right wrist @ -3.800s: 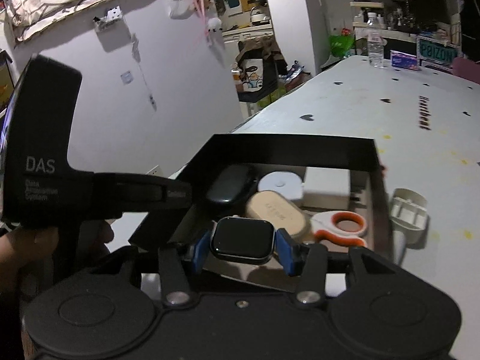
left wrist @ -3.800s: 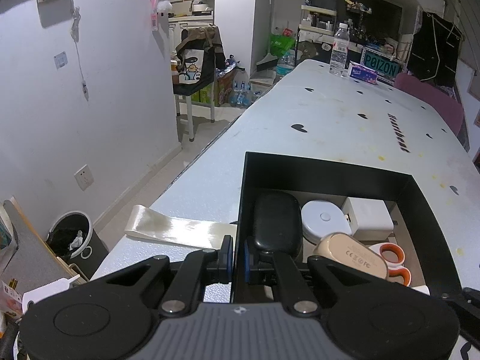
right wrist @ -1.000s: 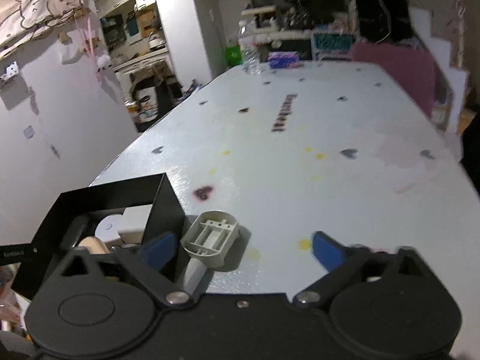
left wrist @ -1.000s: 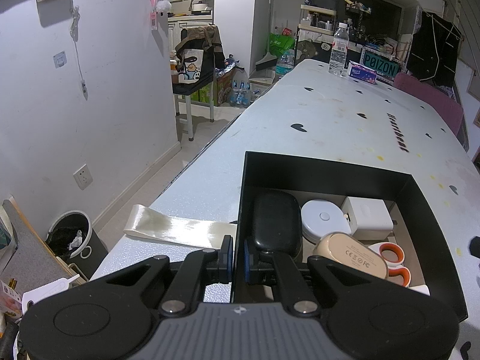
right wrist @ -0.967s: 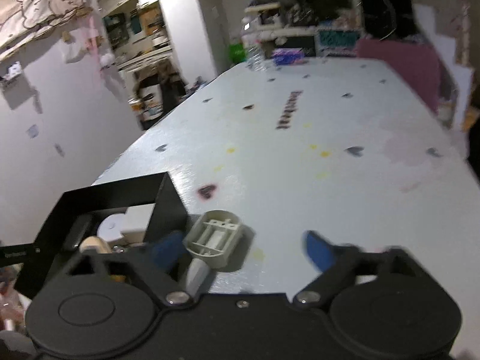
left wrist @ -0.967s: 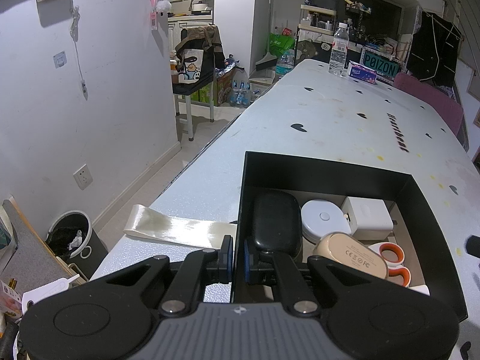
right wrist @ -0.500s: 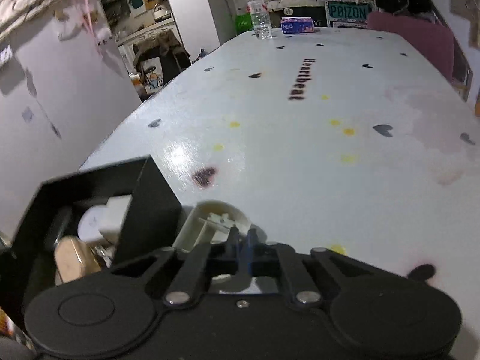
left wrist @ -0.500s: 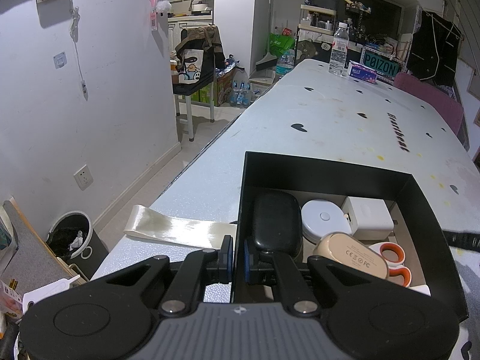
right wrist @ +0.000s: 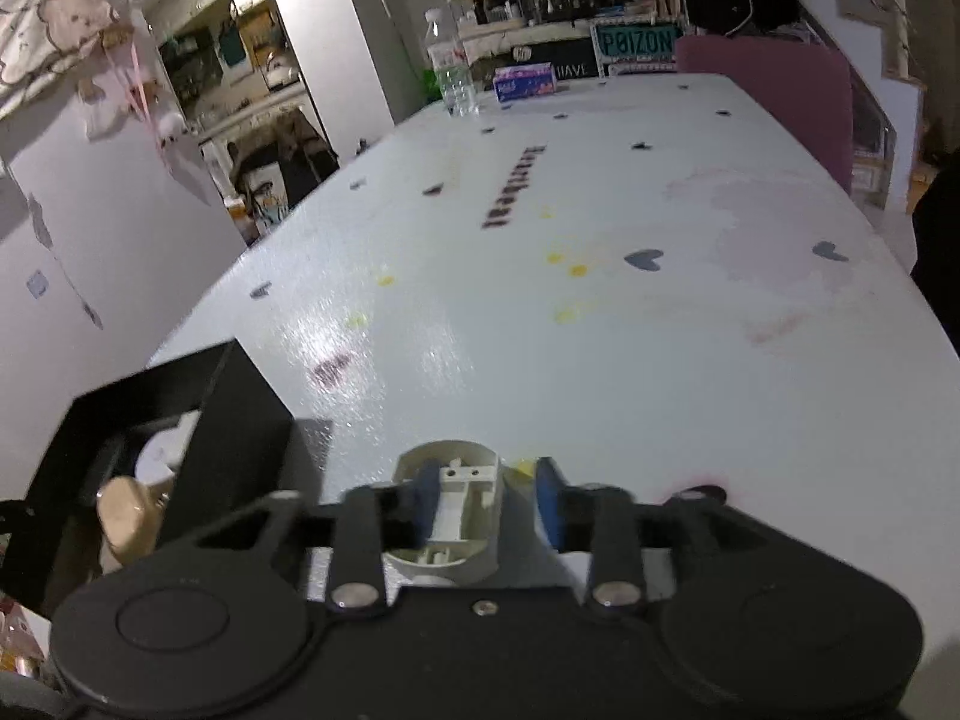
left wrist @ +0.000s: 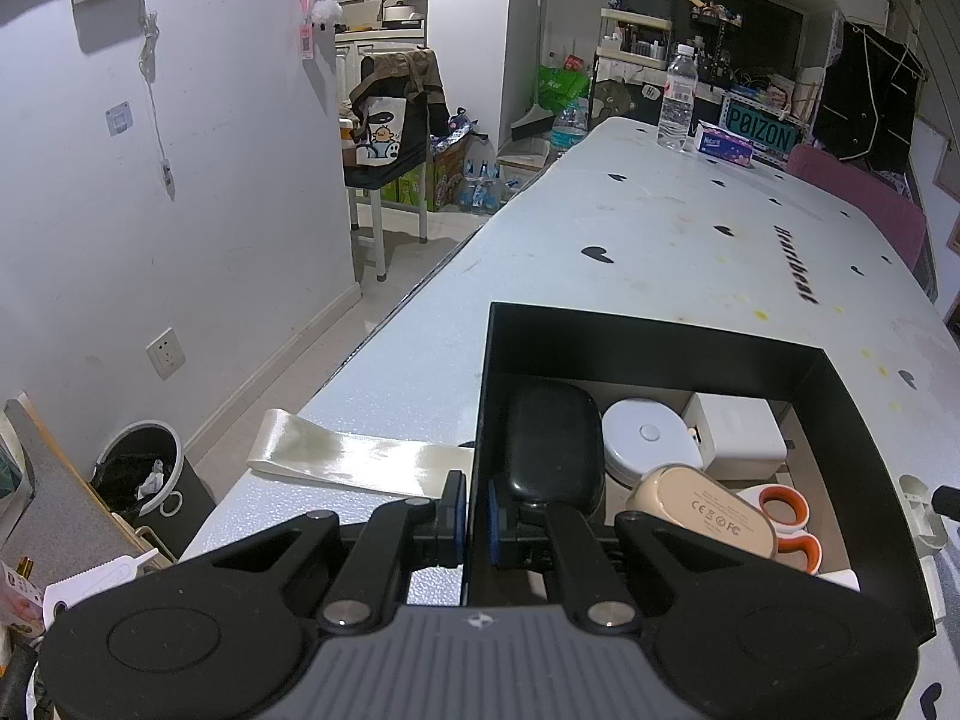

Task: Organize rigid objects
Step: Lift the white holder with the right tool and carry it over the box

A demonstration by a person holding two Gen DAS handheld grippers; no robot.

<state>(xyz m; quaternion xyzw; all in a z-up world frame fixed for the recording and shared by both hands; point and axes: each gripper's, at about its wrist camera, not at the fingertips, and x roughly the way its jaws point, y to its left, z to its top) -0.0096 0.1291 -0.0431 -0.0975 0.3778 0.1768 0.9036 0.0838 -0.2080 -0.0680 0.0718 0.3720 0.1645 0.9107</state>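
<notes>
The left tool [left wrist: 474,519], angled down, is clamped on the near left wall of the black box [left wrist: 660,342]. The right tool [right wrist: 489,507], also tilted downward, has just been opening; its blue fingers [right wrist: 549,501] stand apart around a grey plastic holder [right wrist: 447,507] on the worktop [right wrist: 570,330], just right of the box. Ahead of it, the worktop reads "Heartbeat" and a far sign [right wrist: 637,43] reads "POIZON". Inside the box, a beige case [left wrist: 702,510] carries CE and FC marks.

sign [left wrist: 761,135]: "P0IZON" | tablecloth [left wrist: 660,252]: probably "Heartbeat" | beige case [left wrist: 705,510]: "CE", "FC"
</notes>
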